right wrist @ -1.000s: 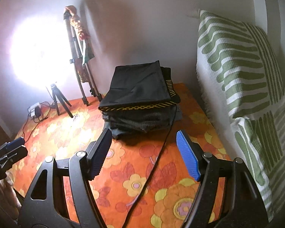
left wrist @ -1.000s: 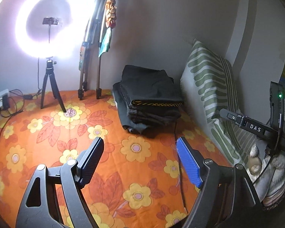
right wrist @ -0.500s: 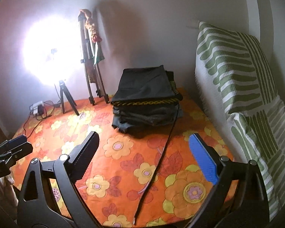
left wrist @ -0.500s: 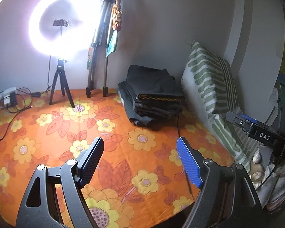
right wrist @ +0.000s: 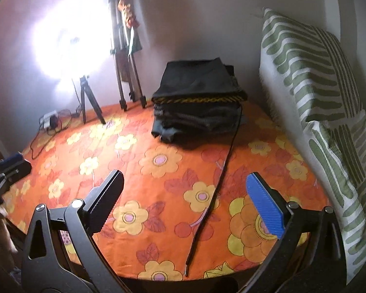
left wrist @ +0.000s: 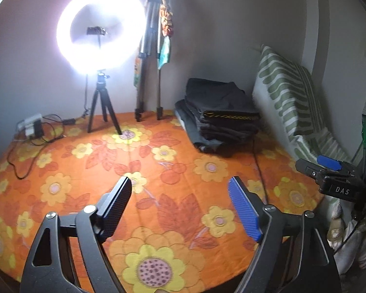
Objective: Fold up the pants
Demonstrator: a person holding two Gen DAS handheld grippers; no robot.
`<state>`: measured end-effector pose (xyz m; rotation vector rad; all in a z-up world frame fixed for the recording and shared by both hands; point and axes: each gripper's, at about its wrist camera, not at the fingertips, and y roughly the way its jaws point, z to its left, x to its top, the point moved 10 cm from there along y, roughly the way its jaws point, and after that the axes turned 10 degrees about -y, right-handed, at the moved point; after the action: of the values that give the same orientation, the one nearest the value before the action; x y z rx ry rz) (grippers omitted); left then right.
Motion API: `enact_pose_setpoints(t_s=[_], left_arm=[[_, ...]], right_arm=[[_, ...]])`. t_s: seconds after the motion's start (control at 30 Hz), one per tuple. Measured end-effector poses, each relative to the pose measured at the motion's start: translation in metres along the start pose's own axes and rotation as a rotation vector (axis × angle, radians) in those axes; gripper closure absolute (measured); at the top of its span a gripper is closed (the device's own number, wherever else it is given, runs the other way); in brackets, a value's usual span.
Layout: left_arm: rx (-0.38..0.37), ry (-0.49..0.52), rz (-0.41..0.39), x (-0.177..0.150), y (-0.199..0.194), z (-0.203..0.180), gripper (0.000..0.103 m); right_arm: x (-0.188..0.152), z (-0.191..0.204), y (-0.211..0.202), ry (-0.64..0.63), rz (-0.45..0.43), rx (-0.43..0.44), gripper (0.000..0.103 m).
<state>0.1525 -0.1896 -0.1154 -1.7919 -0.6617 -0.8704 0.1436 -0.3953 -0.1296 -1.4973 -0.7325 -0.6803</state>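
Observation:
A stack of folded dark pants (left wrist: pixel 219 114) lies at the far right of the orange flowered bed cover (left wrist: pixel 183 171), near the wall; it also shows in the right wrist view (right wrist: pixel 197 107), the top pair with a yellow-stitched waistband. My left gripper (left wrist: pixel 180 205) is open and empty, well back from the stack above the cover. My right gripper (right wrist: pixel 185 200) is open and empty, also far from the stack. The right gripper shows in the left wrist view (left wrist: pixel 329 173); the left one shows at the left edge of the right wrist view (right wrist: pixel 5 171).
A lit ring light on a small tripod (left wrist: pixel 100 48) and a folded tripod (left wrist: pixel 153 56) stand against the back wall. A charger with cables (left wrist: pixel 31 127) lies far left. A black cable (right wrist: pixel 219 183) runs from the stack toward the front edge. Green-striped pillows (right wrist: pixel 310 73) lean at right.
Both grippers have pulled back and away from the stack, which now looks smaller and farther. Both stay open and empty. The stack has not moved.

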Motion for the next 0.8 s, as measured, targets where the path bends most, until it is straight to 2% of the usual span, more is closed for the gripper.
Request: enact_pose_setpoints(t_s=[0.37,0.8], left_arm=[[0.020,0.045,0.005,-0.013,-0.002,0.000,0.020],[0.000,0.014,0.012,-0.013,-0.003,-0.003,0.020]], right_arm=[[-0.001,0.004,-0.001,0.057,-0.010,0.031,0.001],[0.001,0.002,-0.002,0.072,-0.017,0.022,0.001]])
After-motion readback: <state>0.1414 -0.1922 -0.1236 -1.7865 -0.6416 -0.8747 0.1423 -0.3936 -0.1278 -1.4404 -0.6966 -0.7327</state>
